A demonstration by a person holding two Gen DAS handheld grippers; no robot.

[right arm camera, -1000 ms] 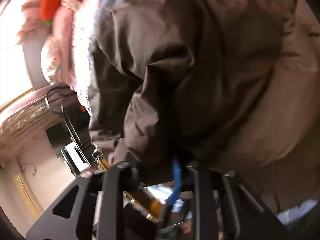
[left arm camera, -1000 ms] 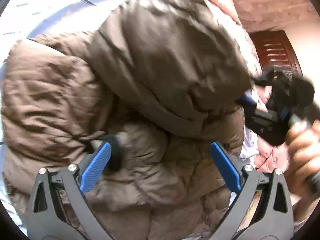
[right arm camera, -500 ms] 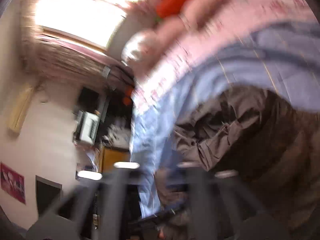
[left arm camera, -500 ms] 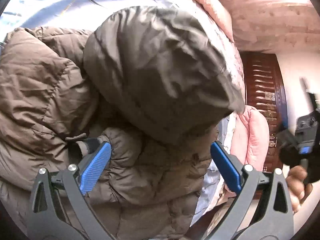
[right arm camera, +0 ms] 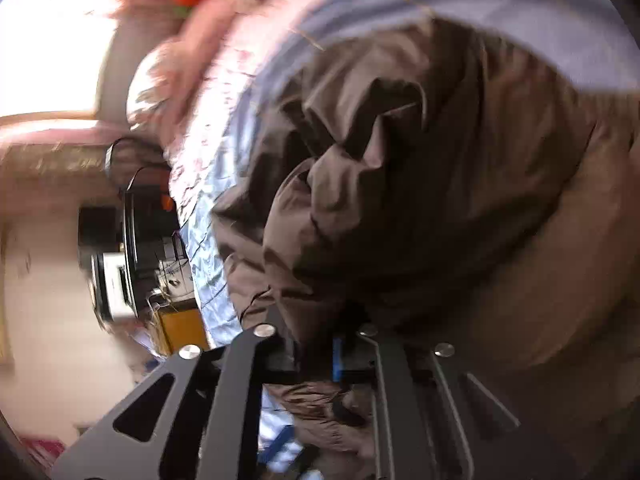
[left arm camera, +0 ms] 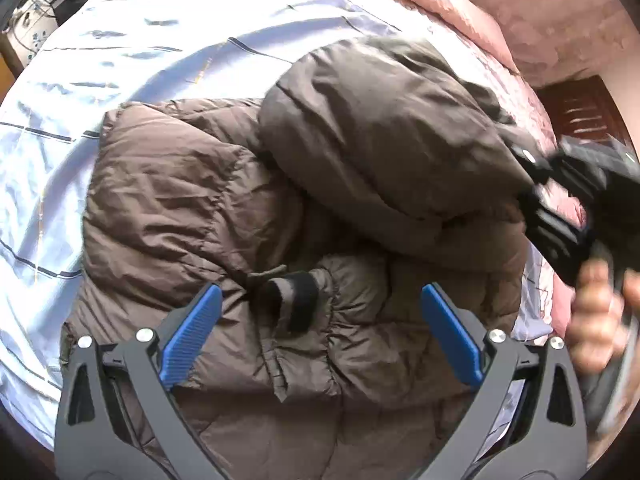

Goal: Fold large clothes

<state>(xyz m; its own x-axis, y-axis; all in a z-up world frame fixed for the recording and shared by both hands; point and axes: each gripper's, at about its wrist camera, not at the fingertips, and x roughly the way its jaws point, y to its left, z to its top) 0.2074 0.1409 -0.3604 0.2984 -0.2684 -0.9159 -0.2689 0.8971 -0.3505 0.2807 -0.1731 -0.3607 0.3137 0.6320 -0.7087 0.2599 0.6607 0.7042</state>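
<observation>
Jacket (left arm camera: 248,208) on bedsheet (left arm camera: 132,48) — no readable label or writing.

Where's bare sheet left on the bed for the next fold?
Bare blue sheet lies beyond and left of the brown jacket, up to the pink quilt. Crowded right: hood, right gripper shut on it, a hand.

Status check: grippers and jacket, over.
Left gripper open, above the jacket. Right gripper shut on the hood. Jacket bunched on the bed, nothing in the way.
</observation>
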